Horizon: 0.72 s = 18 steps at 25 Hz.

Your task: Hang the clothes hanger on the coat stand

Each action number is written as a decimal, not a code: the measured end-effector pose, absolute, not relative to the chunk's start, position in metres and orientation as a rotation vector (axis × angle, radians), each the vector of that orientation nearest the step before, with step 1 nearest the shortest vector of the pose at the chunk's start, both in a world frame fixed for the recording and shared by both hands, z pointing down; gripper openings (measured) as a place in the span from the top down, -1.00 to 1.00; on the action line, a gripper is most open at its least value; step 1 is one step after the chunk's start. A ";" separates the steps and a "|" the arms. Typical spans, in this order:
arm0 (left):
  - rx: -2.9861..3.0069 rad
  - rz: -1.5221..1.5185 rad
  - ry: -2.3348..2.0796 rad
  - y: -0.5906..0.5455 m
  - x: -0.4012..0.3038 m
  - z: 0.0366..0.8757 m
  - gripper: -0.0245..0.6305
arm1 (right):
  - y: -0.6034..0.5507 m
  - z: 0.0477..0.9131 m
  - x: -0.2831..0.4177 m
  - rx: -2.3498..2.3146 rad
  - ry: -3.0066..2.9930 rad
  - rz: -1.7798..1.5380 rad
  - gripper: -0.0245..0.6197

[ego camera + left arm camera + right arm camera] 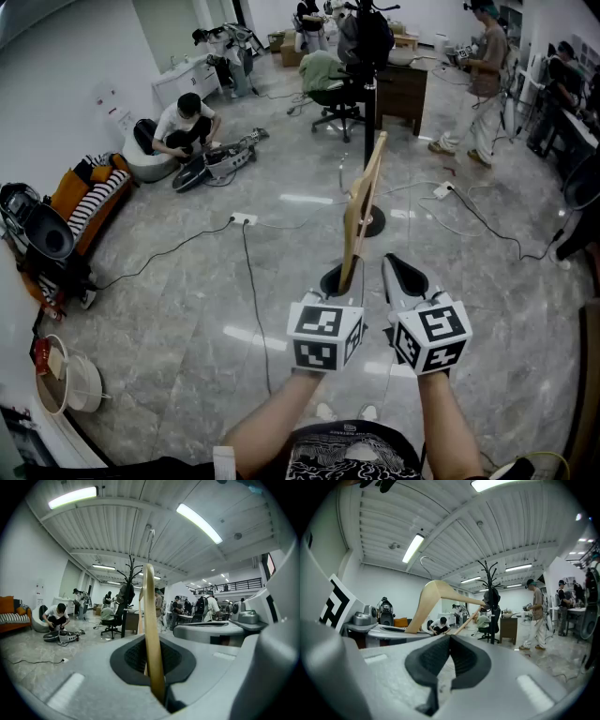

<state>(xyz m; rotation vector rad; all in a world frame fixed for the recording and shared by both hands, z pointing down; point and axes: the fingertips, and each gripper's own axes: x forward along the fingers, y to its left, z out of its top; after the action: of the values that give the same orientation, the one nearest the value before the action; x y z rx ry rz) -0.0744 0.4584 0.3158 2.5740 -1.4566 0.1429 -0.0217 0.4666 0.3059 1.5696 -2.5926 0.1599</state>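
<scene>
Wooden hanger point(362, 202): lower end clamped in L tongs point(339, 277), long axis running up-frame toward stand point(372, 112), upper ctr, well apart. R tongs point(398, 270): closed, empty, just beside. L nearer.

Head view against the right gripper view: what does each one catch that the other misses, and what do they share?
Only the head view shows the left claw shut on the lower end of the wooden hanger, the person's forearms and the base of the coat stand on the floor. Only the right gripper view shows the hanger's metal hook, the ceiling lights and the right claw with its own jaws together, nothing between them. Both show the hanger, the coat stand and a standing person off to the right.
</scene>
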 end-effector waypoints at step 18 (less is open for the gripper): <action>2.609 0.111 -1.348 0.429 -0.117 0.321 0.91 | 0.440 0.309 -0.075 1.633 -2.539 0.144 0.92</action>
<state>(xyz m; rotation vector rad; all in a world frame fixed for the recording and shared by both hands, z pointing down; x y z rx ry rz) -0.1168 0.4285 0.3206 2.6093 -1.3478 0.1111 -0.0745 0.4402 0.3090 1.6329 -2.5389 0.1444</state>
